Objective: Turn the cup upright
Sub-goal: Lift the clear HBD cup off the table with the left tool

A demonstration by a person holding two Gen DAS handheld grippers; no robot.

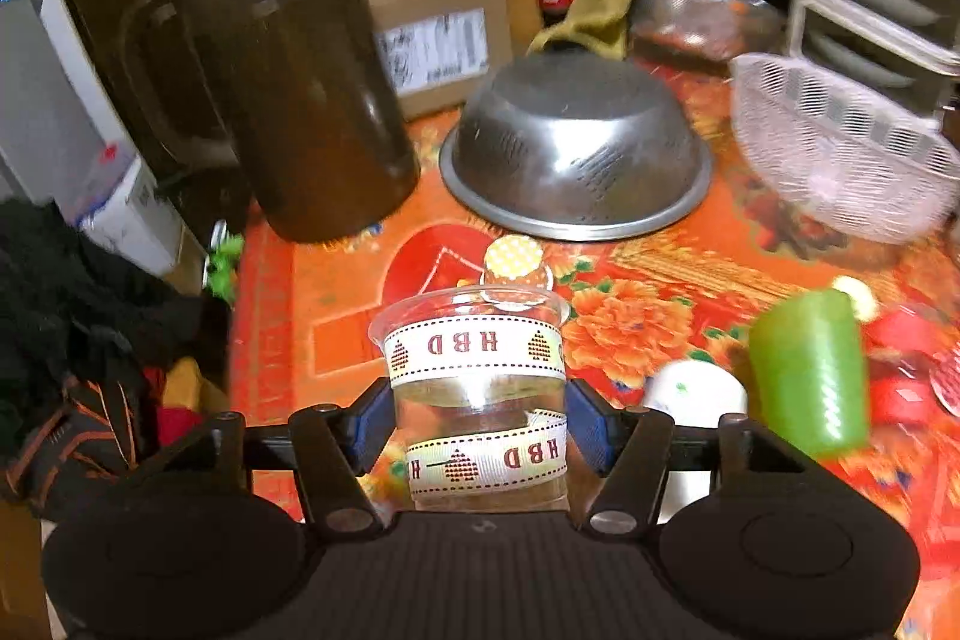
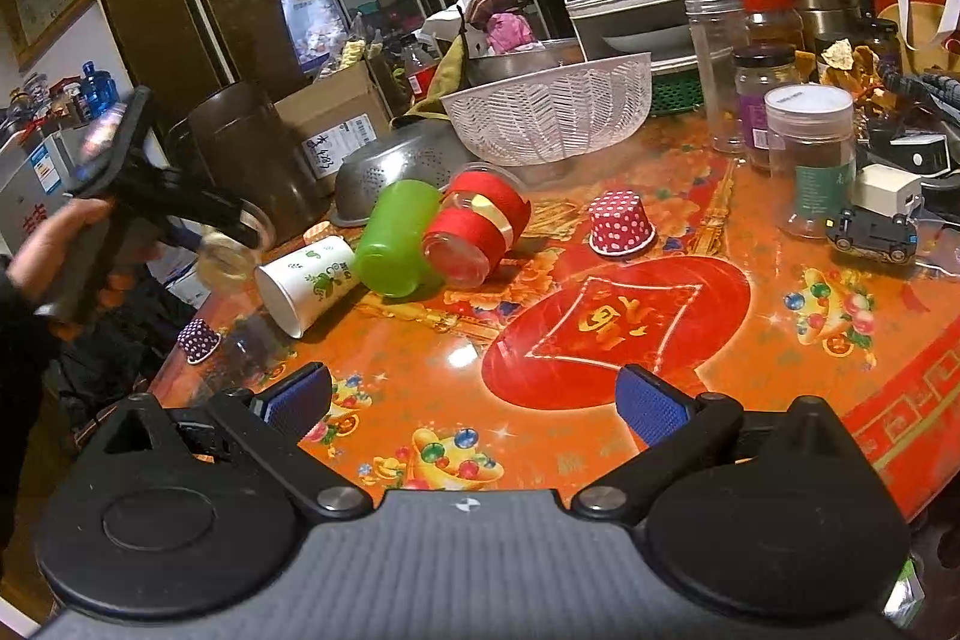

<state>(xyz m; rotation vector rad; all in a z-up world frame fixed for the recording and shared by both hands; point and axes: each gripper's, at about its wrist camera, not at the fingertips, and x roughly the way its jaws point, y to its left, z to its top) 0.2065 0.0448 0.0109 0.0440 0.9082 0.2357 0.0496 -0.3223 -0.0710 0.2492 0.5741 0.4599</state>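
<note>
While its blue pads (image 1: 375,421) press against both sides of a clear plastic cup (image 1: 477,388), the left gripper (image 1: 478,424) holds that cup clear of the orange floral tablecloth (image 1: 336,280), rim pointing away from the camera and a white ribbon printed "HBD" wrapped around its wall. Just beyond the cup's rim sits a small yellow dotted cupcake liner (image 1: 515,263); farther ahead an overturned steel colander (image 1: 576,142) rests on the cloth, with a dark brown pitcher (image 1: 288,88) ahead to the left and a white plastic basket (image 1: 840,148) ahead to the right. To the right of the fingers stand a green cup (image 1: 810,370) and a white paper cup (image 1: 696,391).

From the right wrist camera, the right gripper (image 2: 474,403) hovers with its jaws spread wide and nothing between them. Ahead of it and to the left lie a red-wrapped clear cup (image 2: 480,229), the green cup (image 2: 396,238) and the paper cup (image 2: 306,280), all on their sides. A red polka-dot liner (image 2: 621,223) sits ahead.
</note>
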